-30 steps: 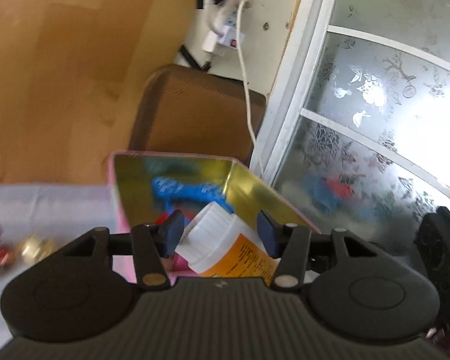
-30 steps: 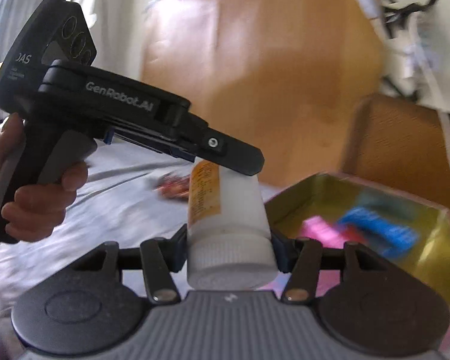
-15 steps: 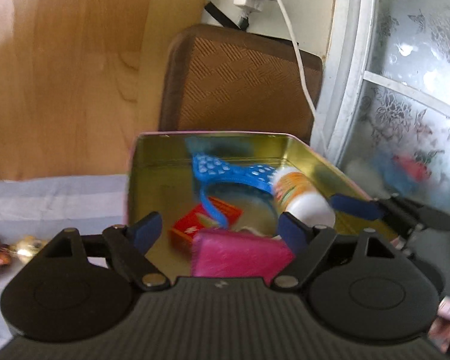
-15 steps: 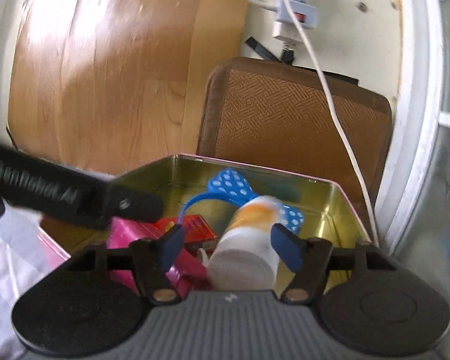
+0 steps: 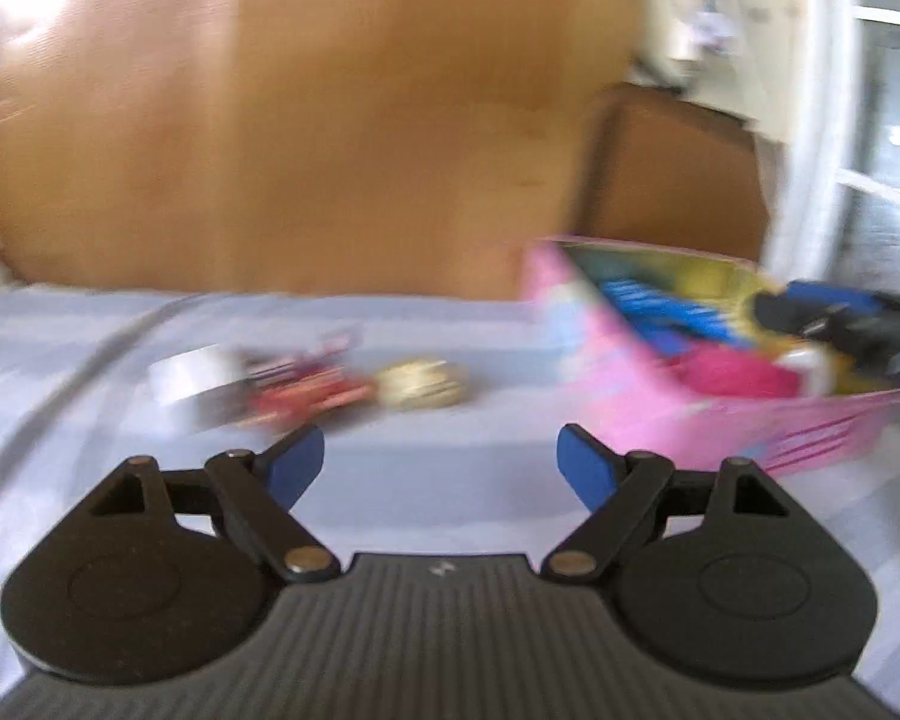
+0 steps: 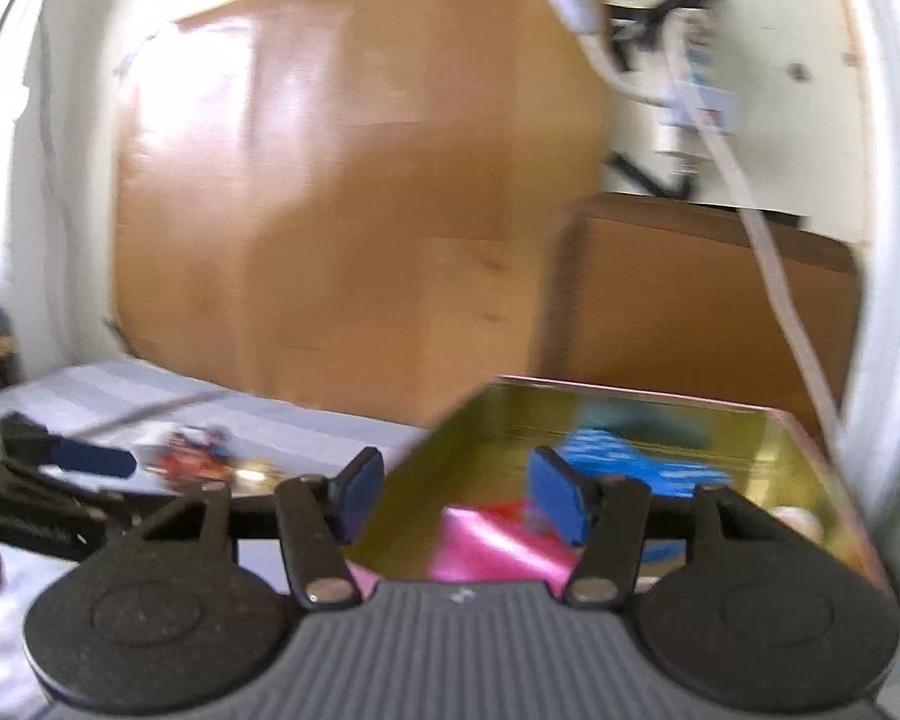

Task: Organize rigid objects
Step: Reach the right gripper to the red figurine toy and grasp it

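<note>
Pale grey cloth point(image 5: 438, 324) covers the work surface, and a bare stretch of it is seen directly ahead of the left gripper point(image 5: 441, 463), whose blue-padded jaws are spread wide with nothing between them. Beyond that gap, three loose items are lined up on the cloth left of the pink tin point(image 5: 678, 414): a white roll of tape point(image 5: 195, 381), a blurred red toy point(image 5: 306, 393) touching it, and a round gold object point(image 5: 420, 384) just beside the toy and apart from the tin's near corner.

The tin is set at the cloth's right side, near the white door frame point(image 6: 894, 276). Its gold interior is seen to hold a blue polka-dot item point(image 6: 624, 456), a pink block point(image 6: 492, 546) and a white bottle point(image 6: 801, 519) at the right wall. The right gripper point(image 6: 459, 495) is held over the tin's near left corner, jaws parted and empty.

Behind the cloth's far edge, a wooden panel point(image 5: 306, 138) is seen, with a brown woven chair back point(image 6: 702, 300) directly behind the tin. Both views are blurred.
</note>
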Action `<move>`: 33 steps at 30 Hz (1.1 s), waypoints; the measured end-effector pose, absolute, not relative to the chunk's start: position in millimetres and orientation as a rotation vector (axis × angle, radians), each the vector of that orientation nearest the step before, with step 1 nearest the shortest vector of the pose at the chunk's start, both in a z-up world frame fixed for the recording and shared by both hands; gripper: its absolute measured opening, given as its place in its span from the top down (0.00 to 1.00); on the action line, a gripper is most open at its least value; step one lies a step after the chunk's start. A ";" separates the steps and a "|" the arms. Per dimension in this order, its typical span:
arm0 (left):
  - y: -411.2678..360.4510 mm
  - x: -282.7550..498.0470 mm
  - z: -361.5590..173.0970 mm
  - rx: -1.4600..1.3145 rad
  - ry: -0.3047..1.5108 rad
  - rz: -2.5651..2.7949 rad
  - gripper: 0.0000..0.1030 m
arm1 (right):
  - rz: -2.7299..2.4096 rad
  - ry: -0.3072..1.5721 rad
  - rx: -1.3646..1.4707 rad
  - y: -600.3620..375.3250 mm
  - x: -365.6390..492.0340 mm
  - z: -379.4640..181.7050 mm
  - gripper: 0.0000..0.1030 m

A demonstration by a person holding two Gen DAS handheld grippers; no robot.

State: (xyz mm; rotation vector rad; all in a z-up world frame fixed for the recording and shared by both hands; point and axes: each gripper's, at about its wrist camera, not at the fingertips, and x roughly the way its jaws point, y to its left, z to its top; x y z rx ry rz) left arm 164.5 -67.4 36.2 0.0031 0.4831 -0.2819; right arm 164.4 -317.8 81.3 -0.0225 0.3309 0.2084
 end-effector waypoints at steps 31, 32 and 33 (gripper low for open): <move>51.8 150.5 -0.1 -0.163 0.489 -0.189 0.19 | 0.377 0.655 0.002 -185.7 205.9 19.7 0.84; 53.4 149.9 -0.2 -0.176 0.503 -0.212 0.19 | 0.377 0.644 -0.014 -193.2 186.2 20.4 0.84; 53.9 148.2 0.0 -0.188 0.507 -0.221 0.19 | 0.378 0.635 -0.023 -199.1 172.1 20.2 0.84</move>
